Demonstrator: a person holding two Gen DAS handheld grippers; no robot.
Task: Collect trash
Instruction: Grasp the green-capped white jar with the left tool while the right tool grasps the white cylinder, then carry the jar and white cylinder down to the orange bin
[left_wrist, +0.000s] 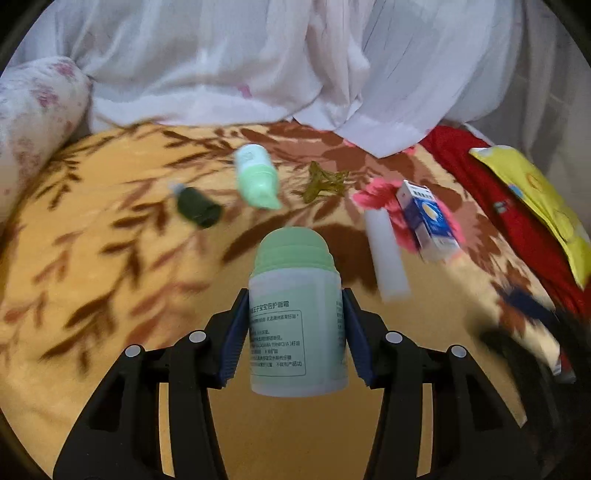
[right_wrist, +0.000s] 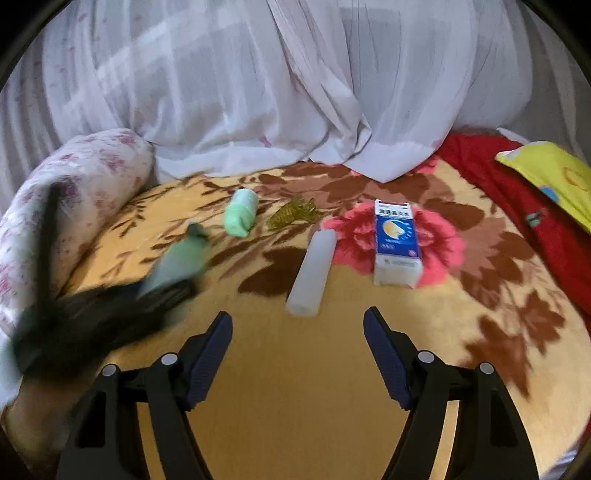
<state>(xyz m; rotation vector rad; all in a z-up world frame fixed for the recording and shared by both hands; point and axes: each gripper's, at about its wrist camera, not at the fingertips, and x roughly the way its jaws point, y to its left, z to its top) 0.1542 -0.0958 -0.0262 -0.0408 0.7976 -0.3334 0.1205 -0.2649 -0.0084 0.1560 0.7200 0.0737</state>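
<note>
My left gripper is shut on a pale bottle with a green cap, held upright above the flowered blanket. In the right wrist view the same bottle shows blurred at the left. My right gripper stands open and empty just short of a white tube. Beyond it lie a blue-and-white box, a second green bottle on its side and an olive crinkled piece. A small dark green bottle lies left of the second green bottle.
A floral bolster lines the left side. White netting hangs along the back. A red cloth and a yellow pillow lie at the right. The blanket near my right gripper is bare.
</note>
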